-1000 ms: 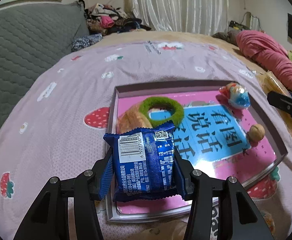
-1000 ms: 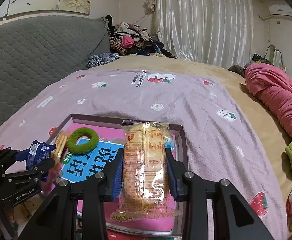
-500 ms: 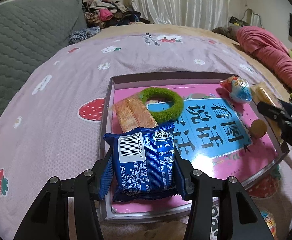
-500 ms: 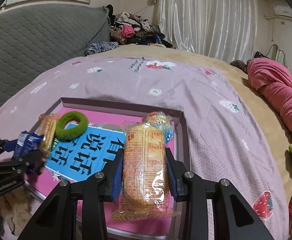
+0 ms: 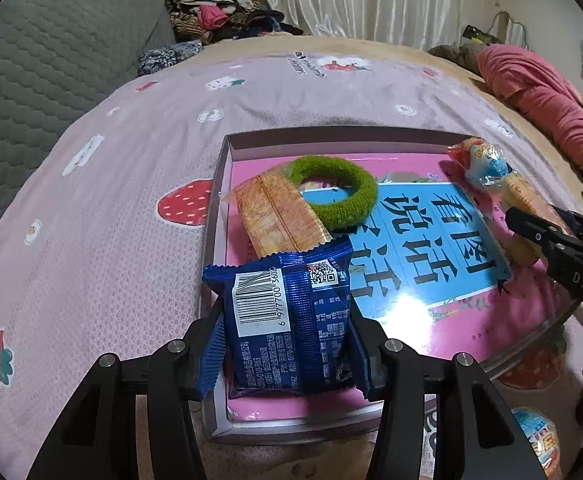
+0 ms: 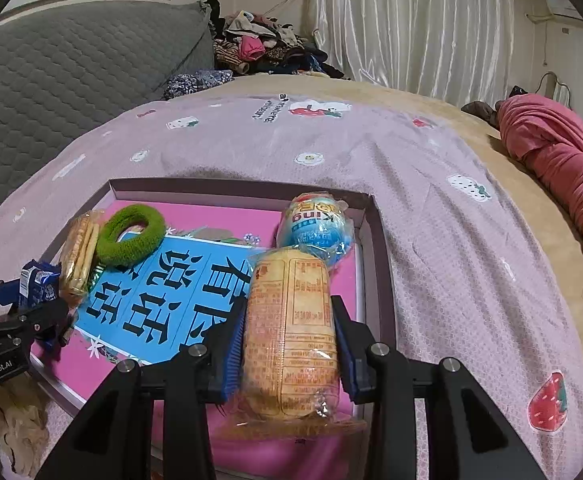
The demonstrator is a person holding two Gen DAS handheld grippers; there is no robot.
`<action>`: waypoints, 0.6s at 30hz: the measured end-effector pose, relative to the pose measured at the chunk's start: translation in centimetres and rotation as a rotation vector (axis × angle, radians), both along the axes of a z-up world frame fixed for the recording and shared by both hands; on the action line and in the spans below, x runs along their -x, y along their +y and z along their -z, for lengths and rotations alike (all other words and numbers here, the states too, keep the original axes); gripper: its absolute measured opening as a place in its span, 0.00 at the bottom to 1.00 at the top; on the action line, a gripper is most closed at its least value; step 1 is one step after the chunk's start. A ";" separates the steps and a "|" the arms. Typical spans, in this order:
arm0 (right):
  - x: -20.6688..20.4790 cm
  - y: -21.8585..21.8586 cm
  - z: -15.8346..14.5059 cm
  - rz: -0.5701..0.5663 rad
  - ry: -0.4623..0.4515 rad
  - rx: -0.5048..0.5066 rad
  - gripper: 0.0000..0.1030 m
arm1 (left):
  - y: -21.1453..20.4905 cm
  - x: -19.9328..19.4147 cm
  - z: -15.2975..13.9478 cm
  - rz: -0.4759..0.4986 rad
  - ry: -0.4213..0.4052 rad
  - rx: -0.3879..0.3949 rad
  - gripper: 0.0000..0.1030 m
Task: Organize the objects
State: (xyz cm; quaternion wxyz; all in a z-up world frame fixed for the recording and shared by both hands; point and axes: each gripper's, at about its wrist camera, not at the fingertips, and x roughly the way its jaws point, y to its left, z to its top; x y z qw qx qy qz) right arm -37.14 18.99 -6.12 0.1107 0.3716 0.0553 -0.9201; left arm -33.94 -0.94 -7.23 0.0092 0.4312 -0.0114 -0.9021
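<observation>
My left gripper (image 5: pixel 287 332) is shut on a blue snack packet (image 5: pixel 287 316), held over the near left corner of a shallow box (image 5: pixel 331 138) with a pink and blue lining. My right gripper (image 6: pixel 289 336) is shut on a clear-wrapped cracker roll (image 6: pixel 291 320), held over the box's right side (image 6: pixel 379 280). In the box lie a green hair ring (image 5: pixel 333 190), an orange cracker pack (image 5: pixel 277 212) and a blue wrapped egg toy (image 6: pixel 315 228). The right gripper also shows at the right edge of the left wrist view (image 5: pixel 539 236).
The box lies on a purple strawberry-print bedspread (image 5: pixel 131 220). A grey quilted headboard (image 6: pixel 51 72) stands at left, a clothes pile (image 6: pixel 259 48) at the back, a pink blanket (image 6: pixel 551 152) at right. Another wrapped toy (image 5: pixel 535 436) lies near the box's front right.
Both grippers have moved closer over the box with their packets still held. The walnut-like item seen a second ago is now hidden behind the right gripper.
</observation>
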 end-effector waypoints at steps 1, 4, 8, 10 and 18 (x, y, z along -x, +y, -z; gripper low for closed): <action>0.0 0.0 0.0 -0.001 -0.001 -0.001 0.39 | 0.1 0.0 0.0 0.000 -0.001 -0.001 0.52; 0.1 0.1 0.0 0.001 -0.007 0.003 0.39 | 0.2 0.0 0.1 0.000 -0.003 -0.001 0.53; 0.1 0.0 0.1 0.001 -0.009 0.000 0.41 | 0.2 -0.1 0.1 0.001 -0.010 0.006 0.53; 0.2 -0.1 0.2 0.000 -0.018 -0.005 0.43 | 0.1 -0.2 0.0 -0.005 -0.010 0.001 0.53; 0.2 -0.4 0.3 0.000 -0.017 -0.018 0.48 | 0.1 0.0 0.1 -0.009 -0.012 0.025 0.54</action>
